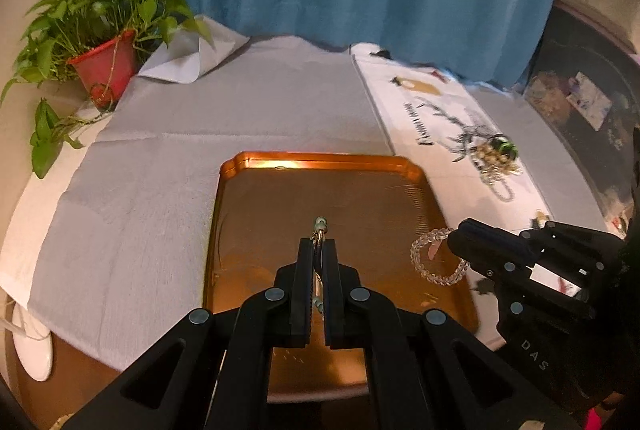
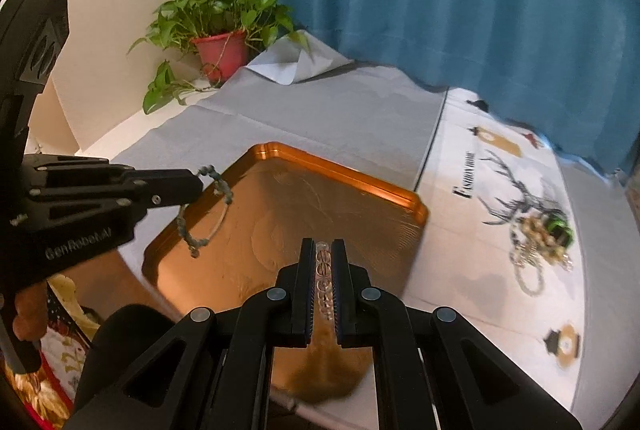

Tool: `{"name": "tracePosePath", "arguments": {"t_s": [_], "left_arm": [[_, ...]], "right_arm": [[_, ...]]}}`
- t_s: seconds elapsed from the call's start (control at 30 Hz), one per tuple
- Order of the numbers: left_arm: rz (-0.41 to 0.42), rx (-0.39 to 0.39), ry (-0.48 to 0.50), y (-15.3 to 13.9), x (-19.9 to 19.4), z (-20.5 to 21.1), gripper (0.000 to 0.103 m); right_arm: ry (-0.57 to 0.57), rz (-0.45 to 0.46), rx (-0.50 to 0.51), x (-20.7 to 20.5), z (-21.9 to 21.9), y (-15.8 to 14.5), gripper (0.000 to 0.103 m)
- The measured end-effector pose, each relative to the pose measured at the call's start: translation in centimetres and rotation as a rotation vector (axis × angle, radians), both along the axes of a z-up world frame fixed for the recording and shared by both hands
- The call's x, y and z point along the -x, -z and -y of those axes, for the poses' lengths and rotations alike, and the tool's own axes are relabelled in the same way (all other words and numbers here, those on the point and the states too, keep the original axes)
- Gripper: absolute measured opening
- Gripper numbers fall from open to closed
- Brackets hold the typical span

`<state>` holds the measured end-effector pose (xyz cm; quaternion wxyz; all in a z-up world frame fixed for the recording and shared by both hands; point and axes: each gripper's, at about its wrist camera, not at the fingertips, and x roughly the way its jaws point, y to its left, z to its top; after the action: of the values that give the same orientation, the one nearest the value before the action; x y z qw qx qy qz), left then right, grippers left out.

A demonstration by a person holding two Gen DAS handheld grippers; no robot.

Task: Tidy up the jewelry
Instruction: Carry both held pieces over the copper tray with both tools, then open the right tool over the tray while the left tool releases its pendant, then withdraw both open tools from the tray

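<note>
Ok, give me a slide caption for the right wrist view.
Right gripper holding a clear bead bracelet above the copper tray.

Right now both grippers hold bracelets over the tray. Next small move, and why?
Probably lower the left gripper and release. It is shut on the grey-green beaded bangle, which hangs above the orange metal tray, whose floor below looks bare. The right gripper is shut on the clear bead bracelet over the tray's right side, and can follow. More jewellery waits on the printed cloth.

We see the tray point(image 1: 256, 198) on the cloth point(image 1: 168, 166), the jewelry pile point(image 1: 496, 158) right of it, the potted plant point(image 1: 104, 70) behind-left.
</note>
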<state>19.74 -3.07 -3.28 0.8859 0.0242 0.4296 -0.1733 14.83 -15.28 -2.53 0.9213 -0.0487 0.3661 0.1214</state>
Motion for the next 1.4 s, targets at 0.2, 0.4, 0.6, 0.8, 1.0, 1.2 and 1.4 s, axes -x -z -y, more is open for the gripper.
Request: {"name": "tracePosePath", "arguments": {"t_s": [0.2, 0.4, 0.6, 0.8, 1.0, 1.2, 1.4], "left_arm": [[-0.033, -0.034, -0.01, 2.4, -2.9, 0.2, 0.002], [-0.071, -0.161, -0.087, 4.4, -3.9, 0.5, 0.103], [-0.046, -0.191, -0.139, 4.3, 0.1, -0.4, 0.103], [0.013, -0.149, -0.129, 1.2, 7.5, 0.4, 0.103], [0.123, -0.152, -0.079, -3.2, 14.0, 2.0, 0.103], [0.195, -0.153, -0.098, -6.2, 18.5, 2.5, 0.103], [0.265, -0.153, -0.107, -8.5, 22.1, 2.3, 0.103]], "right_arm": [[0.01, -0.043, -0.012, -3.8, -0.7, 2.5, 0.008], [0.068, -0.175, 0.05, -6.7, -0.2, 5.8, 0.035], [0.125, -0.184, 0.033, -3.4, 2.1, 5.8, 0.072], [0.156, -0.12, 0.021, 4.3, 3.3, 2.8, 0.074], [0.196, 0.036, 0.037, 13.0, 4.5, -2.1, 0.082], [0.18, 0.131, 0.039, 19.0, 4.5, -5.3, 0.087], [0.171, 0.17, 0.047, 22.4, 4.2, -6.6, 0.088]]}}
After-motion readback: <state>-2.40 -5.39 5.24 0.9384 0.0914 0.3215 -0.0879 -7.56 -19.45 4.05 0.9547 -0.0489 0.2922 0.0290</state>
